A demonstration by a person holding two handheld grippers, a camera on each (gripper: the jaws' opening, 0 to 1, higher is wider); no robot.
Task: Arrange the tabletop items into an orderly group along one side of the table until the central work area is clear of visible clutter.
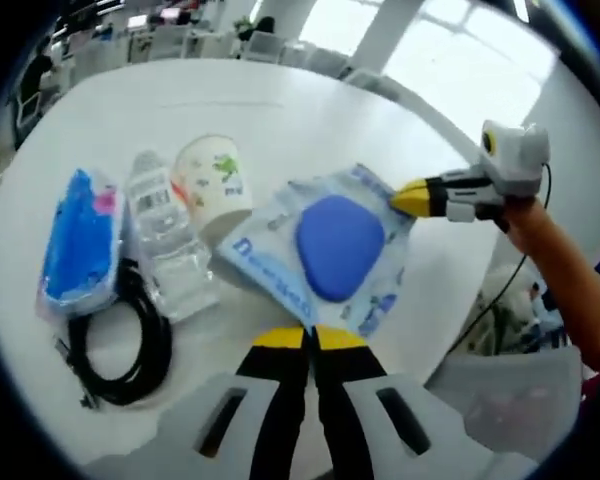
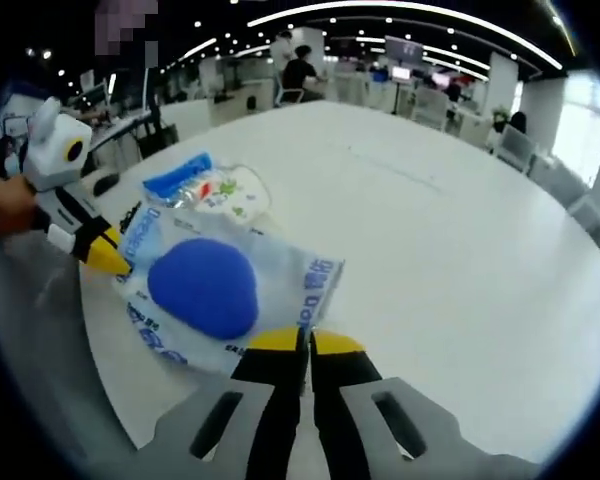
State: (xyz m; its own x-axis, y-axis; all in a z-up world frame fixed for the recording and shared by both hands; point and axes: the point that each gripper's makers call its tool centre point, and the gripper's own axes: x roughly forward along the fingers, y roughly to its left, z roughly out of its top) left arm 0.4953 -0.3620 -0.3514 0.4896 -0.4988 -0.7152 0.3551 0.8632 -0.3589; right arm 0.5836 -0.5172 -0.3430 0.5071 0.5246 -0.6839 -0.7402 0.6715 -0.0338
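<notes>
On the white round worktop (image 1: 310,110), a clear packet with a blue pad (image 1: 335,245) lies at the near edge, pinched at opposite edges by both tools: the left hand-held gripper (image 1: 308,338) has its yellow tips pressed together on the 6 o'clock edge, and the right hand-held gripper (image 2: 306,343) likewise. At 9 o'clock of the packet in the left gripper view sit a paper cup (image 1: 212,183), a clear plastic bottle (image 1: 168,240), a blue-filled pouch (image 1: 80,245) and a black cable (image 1: 140,345).

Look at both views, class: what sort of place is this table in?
Probably a large open-plan office. The right gripper view shows long ceiling light strips, rows of desks with monitors and a seated person behind the white table. The left gripper view shows big windows.
</notes>
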